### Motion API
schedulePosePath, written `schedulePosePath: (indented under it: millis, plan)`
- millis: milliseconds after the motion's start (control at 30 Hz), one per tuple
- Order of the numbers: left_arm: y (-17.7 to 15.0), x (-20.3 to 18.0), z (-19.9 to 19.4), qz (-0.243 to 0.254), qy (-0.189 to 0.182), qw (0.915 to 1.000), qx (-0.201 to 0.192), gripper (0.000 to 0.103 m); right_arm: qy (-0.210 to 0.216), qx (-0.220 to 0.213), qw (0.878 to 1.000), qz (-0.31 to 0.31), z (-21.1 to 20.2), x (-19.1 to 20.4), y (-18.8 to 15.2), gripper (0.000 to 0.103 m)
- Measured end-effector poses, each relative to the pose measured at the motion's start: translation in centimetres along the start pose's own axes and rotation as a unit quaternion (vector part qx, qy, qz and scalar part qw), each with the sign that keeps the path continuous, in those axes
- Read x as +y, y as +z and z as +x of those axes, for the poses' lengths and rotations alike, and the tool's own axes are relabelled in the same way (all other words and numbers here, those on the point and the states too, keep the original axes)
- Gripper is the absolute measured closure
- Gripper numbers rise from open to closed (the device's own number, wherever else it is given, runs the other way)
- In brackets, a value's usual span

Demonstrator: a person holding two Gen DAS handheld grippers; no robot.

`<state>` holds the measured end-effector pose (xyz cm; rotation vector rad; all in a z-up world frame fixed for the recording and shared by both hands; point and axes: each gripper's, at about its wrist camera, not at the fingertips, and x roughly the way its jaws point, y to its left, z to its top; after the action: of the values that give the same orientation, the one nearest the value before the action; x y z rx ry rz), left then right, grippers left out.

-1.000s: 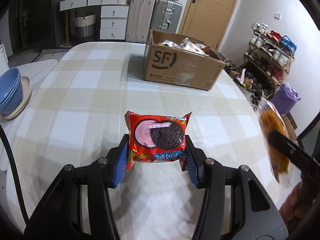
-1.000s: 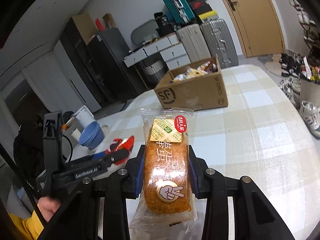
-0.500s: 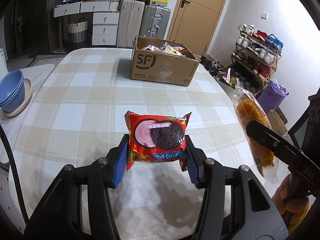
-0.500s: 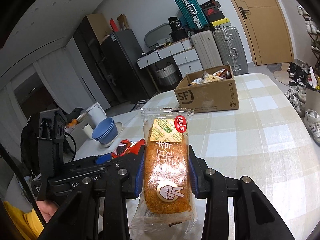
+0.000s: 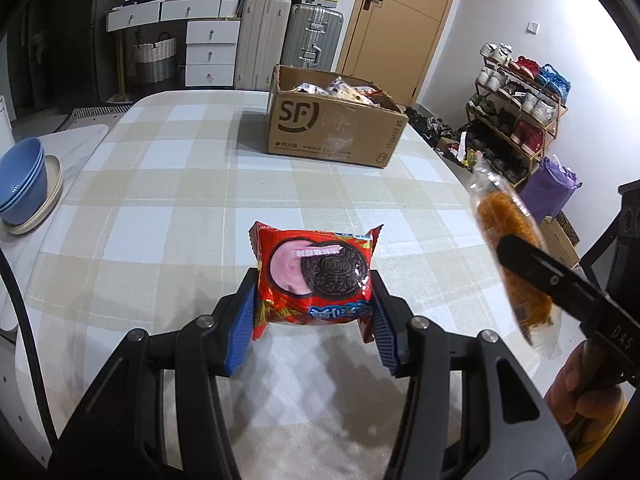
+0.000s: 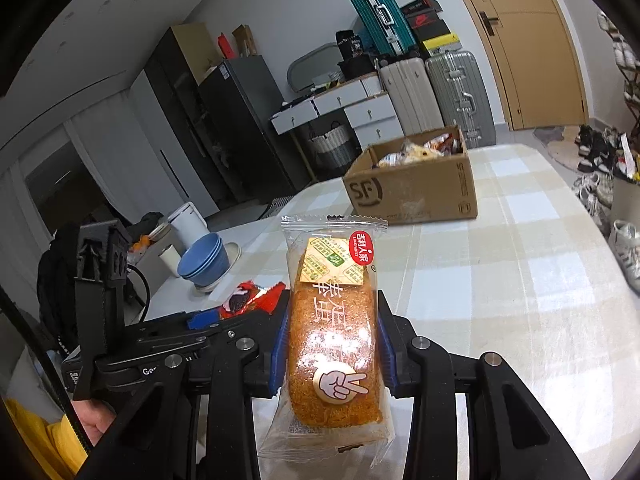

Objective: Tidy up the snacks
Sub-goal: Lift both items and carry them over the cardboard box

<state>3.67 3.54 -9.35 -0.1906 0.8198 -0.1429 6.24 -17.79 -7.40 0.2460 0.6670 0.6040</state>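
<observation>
Holding 2 snacks aloft: the Oreo pack (image 5: 316, 276) is pinched at its side seams by the left tool (image 5: 314, 312), flat and label up, clear of the table (image 5: 168, 184). The right tool (image 6: 332, 344) is clenched across the middle of the floss roll (image 6: 334, 320), lengthwise so it won't droop. Both face the SF box (image 5: 336, 128) far across the table, already holding snacks, likely the drop spot. Blue bowls (image 5: 20, 184) sit off left.

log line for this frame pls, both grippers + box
left gripper: shut on Oreo pack, above table | right gripper: shut on bread pack, airborne | SF box: open, holds snacks, far side
</observation>
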Motion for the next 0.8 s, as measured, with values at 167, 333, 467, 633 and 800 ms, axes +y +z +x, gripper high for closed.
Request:
schedulePosePath:
  millis: [167,333,467,633,800]
  plan:
    - [2.6,0.6,1.3,0.002,0.000,1.0000,-0.001,0.055,0.002,-0.018,1.000,-0.018,0.5,-0.3,2.7,0.066]
    - [6.9,0.7,1.6,0.008,-0.012,0.9997,-0.019,0.055,0.001,-0.030,0.999,-0.040,1.4,-0.3,6.3,0.066]
    - [11.1,1.0,2.6,0.005,-0.023,0.9993,-0.027,0.055,-0.010,-0.044,0.997,-0.067,2.5,-0.6,10.0,0.066]
    - [16.7,0.6,5.5,0.024,-0.028,0.9989,-0.029,0.055,-0.023,-0.042,0.996,-0.081,4.8,-1.8,14.4,0.066]
    - [22.8,0.4,9.2,0.038,-0.019,0.9986,-0.033,0.055,-0.032,-0.032,0.995,-0.087,8.3,-3.4,19.5,0.066]
